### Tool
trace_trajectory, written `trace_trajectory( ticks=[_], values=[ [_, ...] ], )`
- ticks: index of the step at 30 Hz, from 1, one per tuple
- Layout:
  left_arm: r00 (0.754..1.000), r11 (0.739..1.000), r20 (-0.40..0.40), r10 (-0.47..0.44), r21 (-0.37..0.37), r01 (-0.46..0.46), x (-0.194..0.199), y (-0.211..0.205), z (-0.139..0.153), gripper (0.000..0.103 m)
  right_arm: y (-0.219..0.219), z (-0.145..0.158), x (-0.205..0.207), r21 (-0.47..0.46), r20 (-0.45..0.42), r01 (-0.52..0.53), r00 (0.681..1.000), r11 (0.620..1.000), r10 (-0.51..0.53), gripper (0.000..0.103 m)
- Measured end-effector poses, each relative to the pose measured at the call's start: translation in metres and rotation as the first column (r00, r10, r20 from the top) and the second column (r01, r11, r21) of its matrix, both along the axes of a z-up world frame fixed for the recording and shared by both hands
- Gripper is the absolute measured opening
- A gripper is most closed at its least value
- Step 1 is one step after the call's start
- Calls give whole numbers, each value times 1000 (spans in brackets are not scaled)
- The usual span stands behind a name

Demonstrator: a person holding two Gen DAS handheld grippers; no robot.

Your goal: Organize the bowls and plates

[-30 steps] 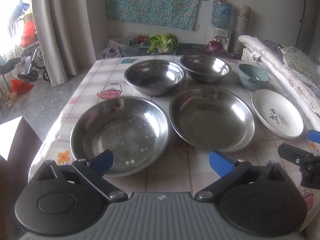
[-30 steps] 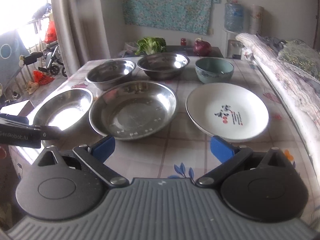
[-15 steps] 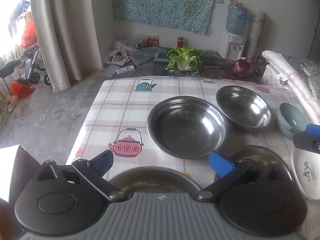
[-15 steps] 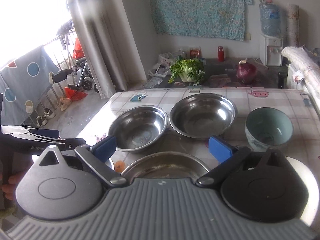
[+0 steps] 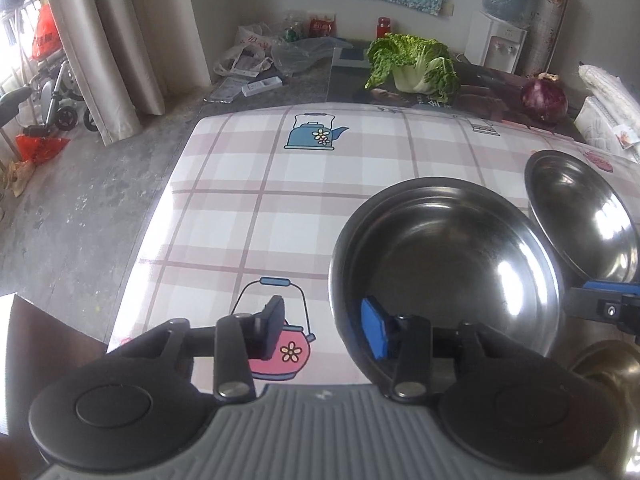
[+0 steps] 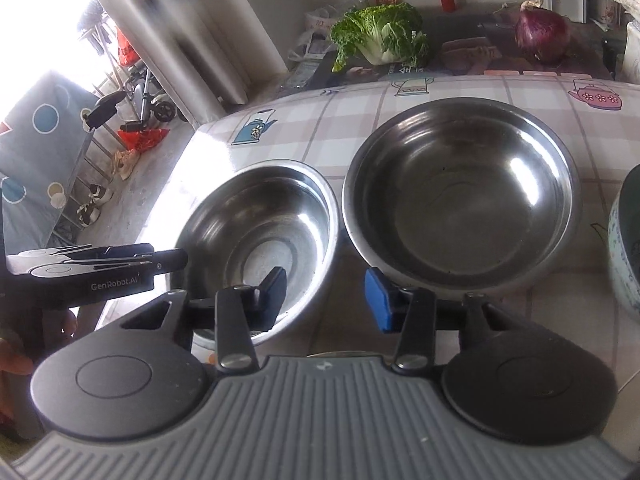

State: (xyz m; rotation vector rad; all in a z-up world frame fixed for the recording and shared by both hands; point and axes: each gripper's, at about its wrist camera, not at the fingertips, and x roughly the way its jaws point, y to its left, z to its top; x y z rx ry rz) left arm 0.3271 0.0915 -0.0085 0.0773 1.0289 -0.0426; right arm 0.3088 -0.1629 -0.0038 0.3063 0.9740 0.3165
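Both grippers have been brought forward since earlier — jaws narrowed (nothing held): left gripper [image 5: 325, 333] straddles the small steel bowl [image 5: 440, 264] rim, right gripper [image 6: 326, 299] sits beside it; nothing is stacked yet.

- The table [image 5: 320, 184], under a checked teapot-print cloth, stands on a grey concrete floor [image 5: 80, 208].
- Left of the table hang pale curtains [image 5: 120, 40].
- Beyond the table's far edge: a white wall [image 5: 208, 12] and a water dispenser [image 5: 498, 40].

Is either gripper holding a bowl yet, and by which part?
Nothing is held. The left gripper straddles the near rim of the left steel bowl, jaws open. The right gripper is open between both bowls.
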Motion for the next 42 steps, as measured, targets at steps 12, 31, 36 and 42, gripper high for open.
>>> trace_trajectory(
  ticks=[12, 31, 36, 42],
  values=[
    [999, 998, -34, 38, -49, -39, -8, 8, 4, 14, 5, -10, 5, 59, -18, -63, 998, 996, 64, 8],
    [998, 996, -31, 51, -68, -53, -4, 1, 8, 13, 14, -1, 0, 63, 24, -78, 997, 995, 77, 6],
    [999, 999, -12, 31, -34, -32, -6, -9, 12, 13, 25, 9, -3, 54, 55, -97, 994, 994, 94, 6],
    [998, 997, -27, 54, -58, -56, -5, 1, 8, 33, 13, 12, -6, 35, 49, -57, 997, 998, 55, 11]
  ],
)
